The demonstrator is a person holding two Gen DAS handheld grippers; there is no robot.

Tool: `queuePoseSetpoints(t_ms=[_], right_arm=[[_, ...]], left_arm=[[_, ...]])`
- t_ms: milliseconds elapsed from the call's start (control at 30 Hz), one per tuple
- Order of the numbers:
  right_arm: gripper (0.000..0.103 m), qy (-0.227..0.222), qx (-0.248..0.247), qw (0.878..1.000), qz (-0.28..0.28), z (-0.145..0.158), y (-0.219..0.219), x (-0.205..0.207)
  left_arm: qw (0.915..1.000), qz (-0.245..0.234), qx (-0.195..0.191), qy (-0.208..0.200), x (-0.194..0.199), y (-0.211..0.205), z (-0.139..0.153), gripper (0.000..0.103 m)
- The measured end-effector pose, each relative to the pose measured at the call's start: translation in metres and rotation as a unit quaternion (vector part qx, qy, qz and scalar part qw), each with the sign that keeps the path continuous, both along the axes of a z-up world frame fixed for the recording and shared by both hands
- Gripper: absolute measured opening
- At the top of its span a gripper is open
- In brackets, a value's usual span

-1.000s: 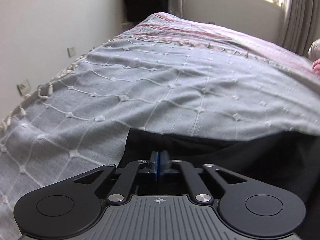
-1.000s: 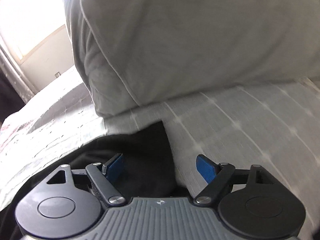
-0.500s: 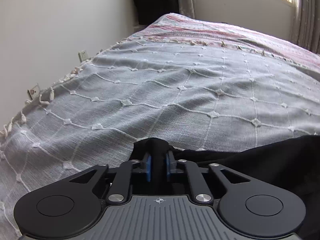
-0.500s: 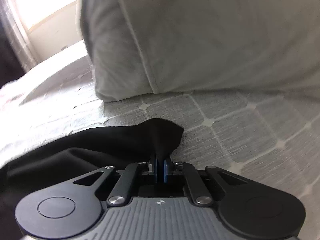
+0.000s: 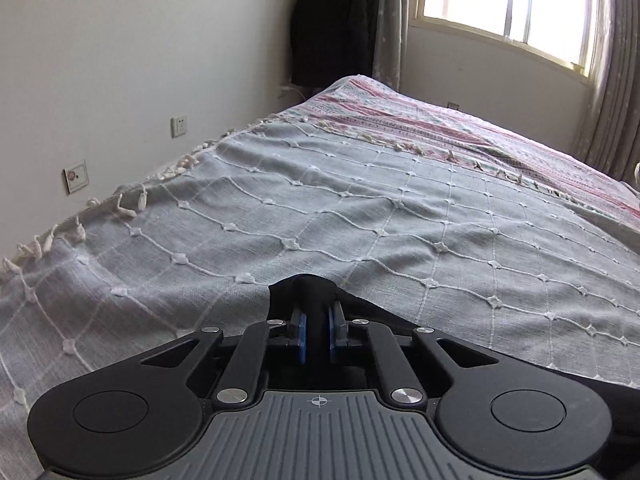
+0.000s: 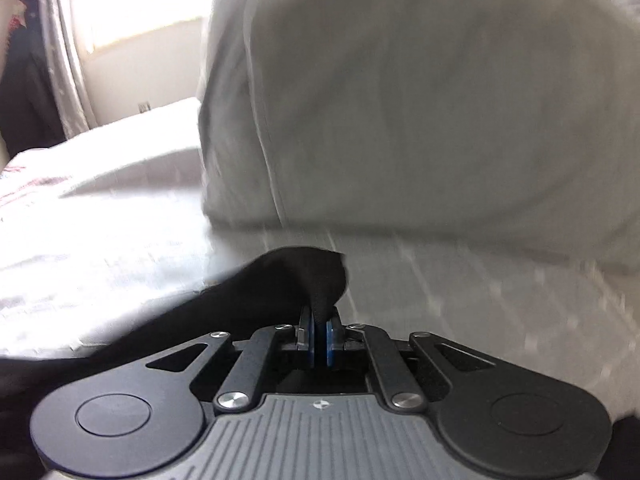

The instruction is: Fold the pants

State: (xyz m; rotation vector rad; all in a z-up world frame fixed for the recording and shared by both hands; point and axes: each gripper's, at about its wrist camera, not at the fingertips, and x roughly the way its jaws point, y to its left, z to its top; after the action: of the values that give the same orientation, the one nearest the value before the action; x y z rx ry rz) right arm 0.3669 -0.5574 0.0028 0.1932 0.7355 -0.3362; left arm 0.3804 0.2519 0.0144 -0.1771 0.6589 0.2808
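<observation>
Gripping both ends of the fold: the left hand-held gripper (image 5: pixel 316 330) is pinching a bunched corner of the black pants (image 5: pixel 308 292), blue pads clamped on a thick wad of cloth with the tip poking out past them at 12 o'clock. From that pinch, the pants' edge trails off toward 4 o'clock, low across the grey tufted bedspread (image 5: pixel 360 208).

The right hand-held gripper (image 6: pixel 319 338) has its pads pressed nearly together on another black corner (image 6: pixel 308 276); from there the cloth runs back toward 8 o'clock. The right wrist view is motion-blurred, so fine detail is unclear.

Step, by judgement: both corners secured, lift-and-carry phase of a fold starting. How far along the whole fold is cannot be told; most of the garment is out of frame below both cameras.

Next move calls for raising both corners level and together, keeping the edge between them taut, then carrying them across and laying them on the opposite edge. Cloth is limp, so uneven height will skew the crease.

Further out at 12 o'clock in the right view, a big grey pillow (image 6: pixel 420 100) sits close, limiting travel that way. In the left view the bed is clear up to the pink striped blanket (image 5: pixel 420 120), with wall and window (image 5: pixel 508 4) beyond.
</observation>
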Motion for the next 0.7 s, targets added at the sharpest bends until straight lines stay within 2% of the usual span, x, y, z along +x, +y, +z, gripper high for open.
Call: queuePoseSetpoints(t_ms=[67,133,200,267,333,400,467,500,567,600,667,700], right_arm=[[0.004,0.005,0.027,0.999,-0.023,-0.002,-0.005,0.007],[0.004,-0.023,0.037,0.999,-0.033,0.023,-0.005,0.009],[0.004,-0.087,0.038,0.995,-0.026,0.068,0.0,0.0],[0.004,-0.169,0.019,0.985,-0.009,0.11,0.007,-0.028],[0.004,-0.245,0.008,0.97,0.011,0.131,0.01,-0.073],[0.004,-0.282,-0.001,0.959,0.036,0.127,0.008,-0.122],[0.004,-0.262,-0.011,0.963,0.058,0.098,0.0,-0.166],[0.004,-0.225,-0.001,0.973,0.058,0.074,-0.008,-0.178],[0.005,-0.123,0.001,0.992,0.03,0.02,-0.022,-0.194],[0.006,-0.077,-0.002,0.997,0.013,-0.002,-0.027,-0.203],[0.015,-0.037,0.012,0.999,-0.009,-0.024,-0.031,-0.223],[0.027,-0.038,0.017,0.999,-0.024,-0.025,-0.032,-0.233]], left_arm=[[0.9999,0.002,-0.007,-0.011,-0.003,0.001,0.014,0.008],[0.9993,0.0,-0.019,-0.032,-0.011,0.005,0.033,0.008],[0.9977,-0.013,-0.026,-0.062,-0.028,0.009,0.053,0.007],[0.9946,-0.03,-0.028,-0.096,-0.057,0.016,0.068,0.007],[0.9909,-0.05,-0.035,-0.119,-0.097,0.026,0.073,0.007],[0.9887,-0.076,-0.001,-0.129,-0.142,0.029,0.064,0.008],[0.9869,-0.115,0.017,-0.112,-0.183,0.029,0.039,0.009],[0.9876,-0.129,0.02,-0.087,-0.197,0.028,0.024,0.01],[0.9888,-0.143,0.032,-0.028,-0.218,0.023,-0.007,0.011],[0.9884,-0.146,0.04,0.0,-0.225,0.02,-0.019,0.012],[0.9862,-0.155,0.053,0.023,-0.24,0.014,-0.03,0.018],[0.9852,-0.16,0.06,0.019,-0.248,0.012,-0.03,0.018]])
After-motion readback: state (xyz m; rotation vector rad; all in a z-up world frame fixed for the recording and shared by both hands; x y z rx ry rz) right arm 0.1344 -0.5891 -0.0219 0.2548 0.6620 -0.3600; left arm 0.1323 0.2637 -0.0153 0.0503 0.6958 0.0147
